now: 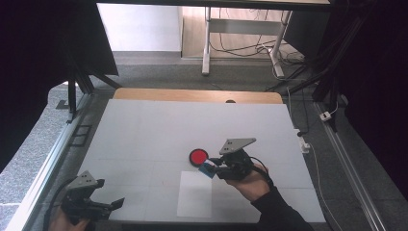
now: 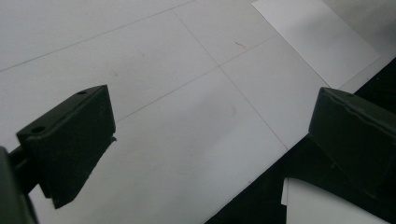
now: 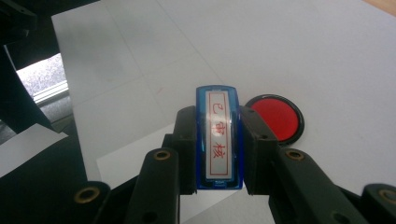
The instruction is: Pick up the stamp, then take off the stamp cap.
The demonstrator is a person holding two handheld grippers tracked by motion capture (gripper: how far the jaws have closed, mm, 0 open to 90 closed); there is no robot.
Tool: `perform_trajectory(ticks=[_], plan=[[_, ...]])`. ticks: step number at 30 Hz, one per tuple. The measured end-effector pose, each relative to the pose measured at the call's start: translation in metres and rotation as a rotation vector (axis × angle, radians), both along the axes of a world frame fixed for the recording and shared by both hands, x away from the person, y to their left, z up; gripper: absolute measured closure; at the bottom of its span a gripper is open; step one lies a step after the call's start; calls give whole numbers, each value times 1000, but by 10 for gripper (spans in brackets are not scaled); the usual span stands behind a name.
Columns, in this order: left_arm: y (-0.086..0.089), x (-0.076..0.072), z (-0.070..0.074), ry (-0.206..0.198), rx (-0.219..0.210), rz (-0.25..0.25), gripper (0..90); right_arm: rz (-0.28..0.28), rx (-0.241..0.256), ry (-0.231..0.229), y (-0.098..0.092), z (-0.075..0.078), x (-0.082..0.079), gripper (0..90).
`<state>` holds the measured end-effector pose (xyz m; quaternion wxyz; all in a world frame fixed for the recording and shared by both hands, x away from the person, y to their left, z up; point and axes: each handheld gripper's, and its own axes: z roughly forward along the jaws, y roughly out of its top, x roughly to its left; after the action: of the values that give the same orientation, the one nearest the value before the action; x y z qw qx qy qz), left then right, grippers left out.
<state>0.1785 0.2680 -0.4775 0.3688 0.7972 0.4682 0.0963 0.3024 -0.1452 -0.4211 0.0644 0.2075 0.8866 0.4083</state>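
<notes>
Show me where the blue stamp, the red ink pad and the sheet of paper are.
blue stamp point(image 3: 218, 137): right gripper view, its labelled top face.
red ink pad point(image 1: 197, 156): high view, its red centre.
sheet of paper point(image 1: 194, 197): high view, its bare middle.

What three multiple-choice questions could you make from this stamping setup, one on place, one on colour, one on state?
1. Where does the round red ink pad in its black case sit?
A. beside the right claw
B. under the left claw
C. on the floor

2. What colour is the body of the rectangular plastic stamp?
A. green
B. blue
C. yellow

3. How is the left claw?
A. shut on paper
B. shut on the stamp
C. open, holding nothing

Answers: 1 A, the high view shows the pad next to the right claw. 2 B, its blue edges show between the jaws. 3 C, its jaws stand wide apart over the white table.
</notes>
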Motion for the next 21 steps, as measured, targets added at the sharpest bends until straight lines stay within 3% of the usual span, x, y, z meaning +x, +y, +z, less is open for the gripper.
perform_trajectory(ticks=[10, 21], plan=[[0, 0, 0, 2, 2, -2, 6, 44, 0, -3, 9, 3, -9, 709], [0, 1, 0, 16, -11, -2, 6, 51, 3, -13, 6, 5, -9, 709]])
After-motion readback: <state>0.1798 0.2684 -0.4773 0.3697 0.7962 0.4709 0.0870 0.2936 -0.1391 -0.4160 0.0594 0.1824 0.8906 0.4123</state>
